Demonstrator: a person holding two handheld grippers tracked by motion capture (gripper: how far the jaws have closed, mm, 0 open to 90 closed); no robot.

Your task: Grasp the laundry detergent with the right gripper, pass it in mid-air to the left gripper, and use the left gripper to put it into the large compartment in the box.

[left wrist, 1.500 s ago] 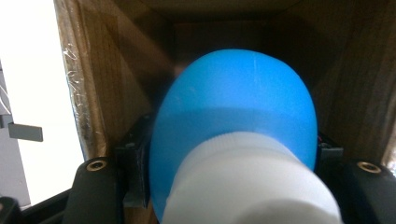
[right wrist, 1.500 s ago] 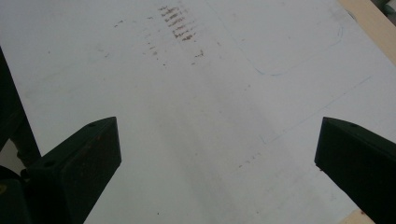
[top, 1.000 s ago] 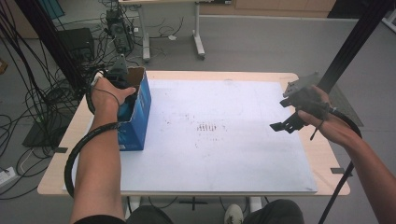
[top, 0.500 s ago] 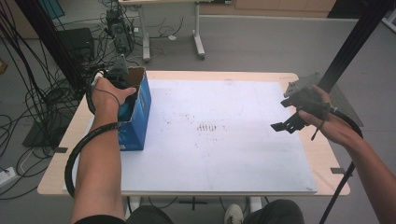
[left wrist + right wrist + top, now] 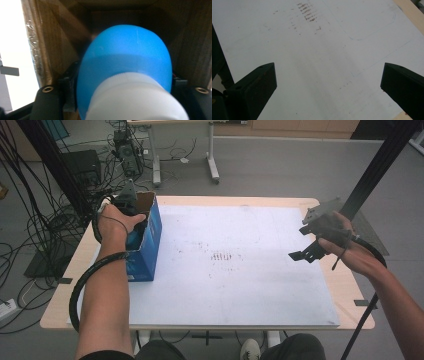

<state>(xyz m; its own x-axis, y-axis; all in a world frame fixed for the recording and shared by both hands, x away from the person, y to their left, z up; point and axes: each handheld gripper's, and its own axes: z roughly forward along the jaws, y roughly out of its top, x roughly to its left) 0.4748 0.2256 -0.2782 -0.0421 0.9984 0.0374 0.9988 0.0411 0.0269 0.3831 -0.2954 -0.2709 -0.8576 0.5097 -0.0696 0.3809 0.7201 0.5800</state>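
Boxes: one blue cardboard box [image 5: 146, 240] with an open top, upright at the counter's [image 5: 260, 202] left edge.
Object: one blue rounded thing with a white end [image 5: 126, 75], blue end pointing deeper into the box, long axis along the left gripper [image 5: 129, 205].
Left fingers: just been opening, the thing between them; grip cannot be told.
Right gripper [image 5: 328, 82]: fingers wide apart, empty, above the white sheet [image 5: 250, 270].

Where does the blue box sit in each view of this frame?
High view: the blue box stands open-topped at the white sheet's left edge.
Left gripper view: its brown inner walls surround a blue-and-white object.
Right gripper view: faces the white sheet beside it.
Shared landmark: brown smudges on the sheet, high and right gripper views.
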